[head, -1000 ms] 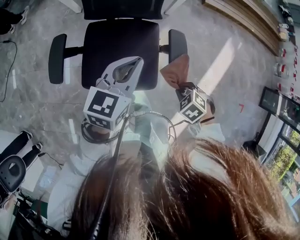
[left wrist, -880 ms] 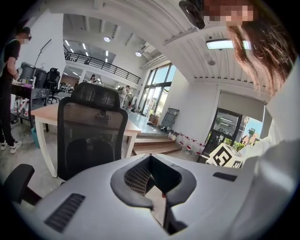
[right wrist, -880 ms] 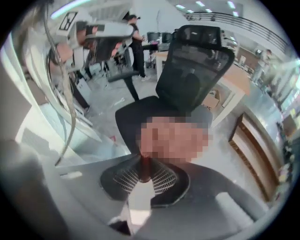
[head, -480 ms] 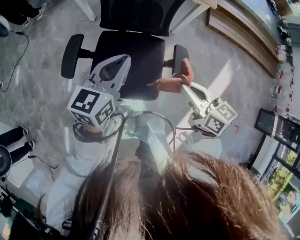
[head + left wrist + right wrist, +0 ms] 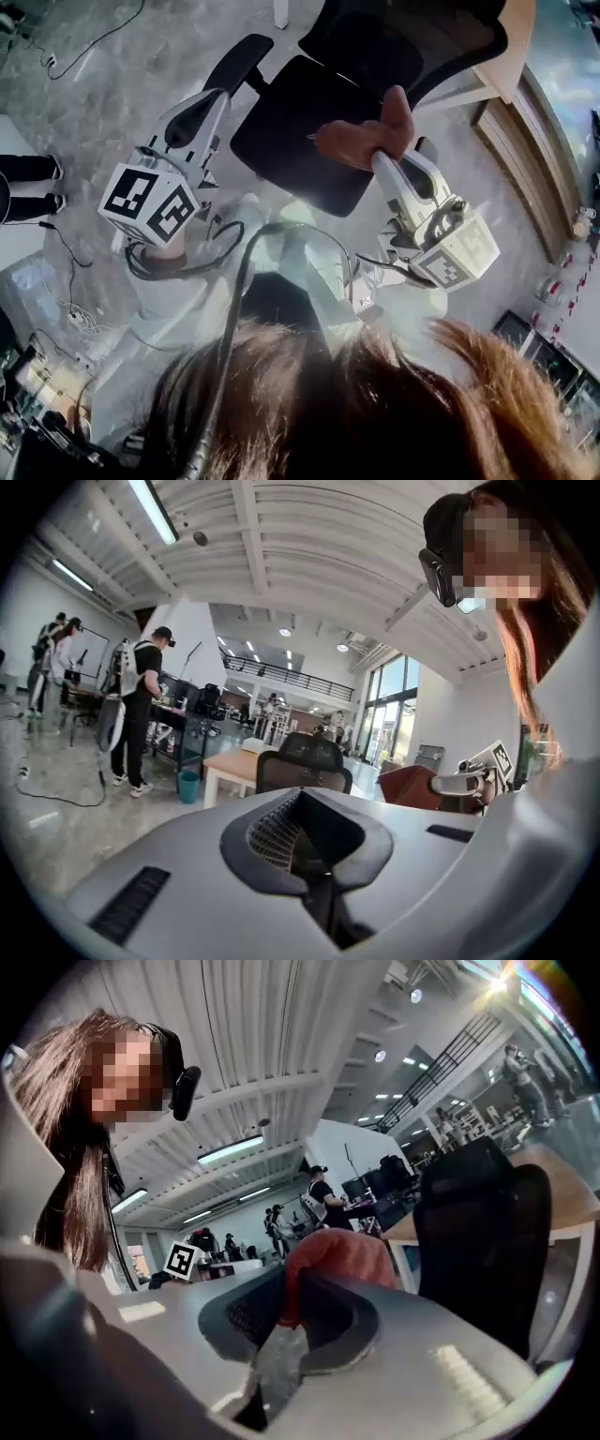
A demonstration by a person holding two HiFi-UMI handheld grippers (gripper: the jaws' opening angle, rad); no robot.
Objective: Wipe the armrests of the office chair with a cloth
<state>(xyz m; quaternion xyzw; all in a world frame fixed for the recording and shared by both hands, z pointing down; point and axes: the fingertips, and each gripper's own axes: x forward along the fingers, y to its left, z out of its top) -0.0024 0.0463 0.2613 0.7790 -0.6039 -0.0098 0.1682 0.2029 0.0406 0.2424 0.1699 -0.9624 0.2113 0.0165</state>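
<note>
Grey floor [image 5: 103, 75], black chair [image 5: 300, 131], crumpled rust cloth [image 5: 358, 141] in right hand-held gripper [image 5: 380, 161]

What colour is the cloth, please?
The cloth is reddish brown, clearest in the head view.

floor [image 5: 94, 103]: grey, glossy | standing on it: office chair [image 5: 300, 131] | cables [image 5: 58, 246] lying left

The head camera sits above the person's hair [image 5: 375, 403] and looks steeply down, close over both grippers, onto the chair [image 5: 309, 131] seat. The left gripper [image 5: 217, 96] camera looks about level along its jaws, the chair farther ahead; the right gripper [image 5: 380, 161] camera tilts up to the ceiling [image 5: 281, 1054], chair back close at right. All three share chair and cloth [image 5: 361, 141].
</note>
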